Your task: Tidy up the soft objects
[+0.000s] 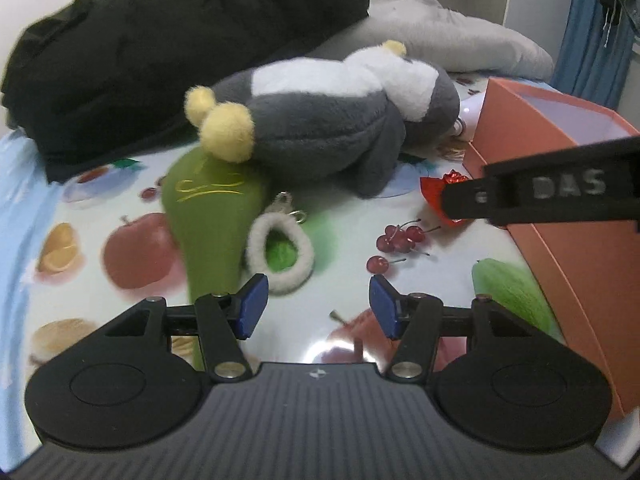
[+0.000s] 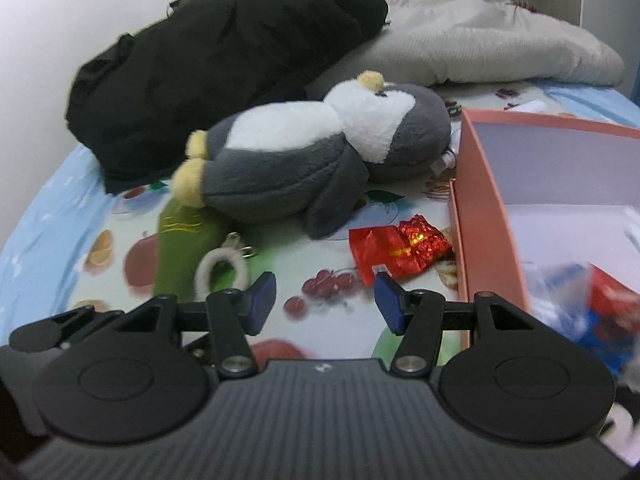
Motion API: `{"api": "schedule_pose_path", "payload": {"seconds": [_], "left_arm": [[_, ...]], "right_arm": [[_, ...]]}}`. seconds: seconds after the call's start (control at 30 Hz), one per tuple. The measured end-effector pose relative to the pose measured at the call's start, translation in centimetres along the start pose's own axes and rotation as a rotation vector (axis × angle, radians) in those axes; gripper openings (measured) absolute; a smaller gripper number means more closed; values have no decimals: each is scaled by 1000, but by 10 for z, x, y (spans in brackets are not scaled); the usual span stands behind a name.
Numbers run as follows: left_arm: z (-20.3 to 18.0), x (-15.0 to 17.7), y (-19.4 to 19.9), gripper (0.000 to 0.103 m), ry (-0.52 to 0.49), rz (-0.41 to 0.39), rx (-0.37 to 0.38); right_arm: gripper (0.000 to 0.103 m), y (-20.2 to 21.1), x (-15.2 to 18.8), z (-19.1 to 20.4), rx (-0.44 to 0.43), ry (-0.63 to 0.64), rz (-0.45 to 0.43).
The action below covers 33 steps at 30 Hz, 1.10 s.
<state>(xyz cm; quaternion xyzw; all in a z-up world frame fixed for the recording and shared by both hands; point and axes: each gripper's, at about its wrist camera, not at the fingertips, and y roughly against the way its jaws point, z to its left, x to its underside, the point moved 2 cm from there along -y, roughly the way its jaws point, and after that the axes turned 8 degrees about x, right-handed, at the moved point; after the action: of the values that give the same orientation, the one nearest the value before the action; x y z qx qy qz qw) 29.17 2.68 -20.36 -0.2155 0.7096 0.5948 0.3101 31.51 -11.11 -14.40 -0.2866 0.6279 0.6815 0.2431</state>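
A grey and white plush penguin (image 1: 332,120) (image 2: 320,156) with yellow feet lies on its side on the fruit-print sheet. A green plush (image 1: 212,216) (image 2: 180,248) lies in front of it, beside a small avocado keychain plush (image 1: 280,256) (image 2: 222,268). A red foil wrapper (image 2: 400,250) (image 1: 440,196) lies next to the orange box (image 2: 484,216) (image 1: 560,184). My left gripper (image 1: 318,306) is open and empty above the sheet, just short of the keychain. My right gripper (image 2: 326,300) is open and empty, near the wrapper; its finger shows in the left wrist view (image 1: 560,196).
A black jacket (image 1: 180,48) (image 2: 224,56) and a grey blanket (image 1: 448,36) (image 2: 500,40) lie at the back of the bed. The orange box holds blue and red packets (image 2: 600,308). Blue clothes (image 1: 596,20) hang at the far right.
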Motion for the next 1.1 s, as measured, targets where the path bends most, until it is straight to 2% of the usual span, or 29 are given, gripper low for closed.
{"api": "schedule_pose_path", "payload": {"seconds": [0.07, 0.2, 0.5, 0.63, 0.67, 0.83, 0.9, 0.97, 1.0, 1.1], "left_arm": [[0, -3, -16, 56, -9, 19, 4], [2, -5, -42, 55, -12, 46, 4], [3, -13, -65, 55, -77, 51, -56], [4, -15, -66, 55, -87, 56, -81], [5, -16, -67, 55, -88, 60, -79], [21, -28, -75, 40, -11, 113, -6], [22, -31, -78, 25, -31, 120, -10], [24, -35, -79, 14, -32, 132, -1], [23, -37, -80, 10, -30, 138, 7], [22, -37, -77, 8, -25, 143, 4]], "right_arm": [[54, -19, -3, -2, 16, 9, 26], [54, -46, -10, -4, 43, 27, 44], [54, -86, -13, 2, 94, 77, 106], [46, -97, -13, 3, 124, 110, 135], [41, -97, -13, 2, 128, 114, 141], [23, -102, -16, -4, 103, 108, 182], [14, -103, -17, -5, 111, 120, 184], [7, -103, -18, -5, 104, 130, 189], [7, -102, -19, -5, 98, 128, 194], [6, -94, -22, -5, 92, 120, 190]]}}
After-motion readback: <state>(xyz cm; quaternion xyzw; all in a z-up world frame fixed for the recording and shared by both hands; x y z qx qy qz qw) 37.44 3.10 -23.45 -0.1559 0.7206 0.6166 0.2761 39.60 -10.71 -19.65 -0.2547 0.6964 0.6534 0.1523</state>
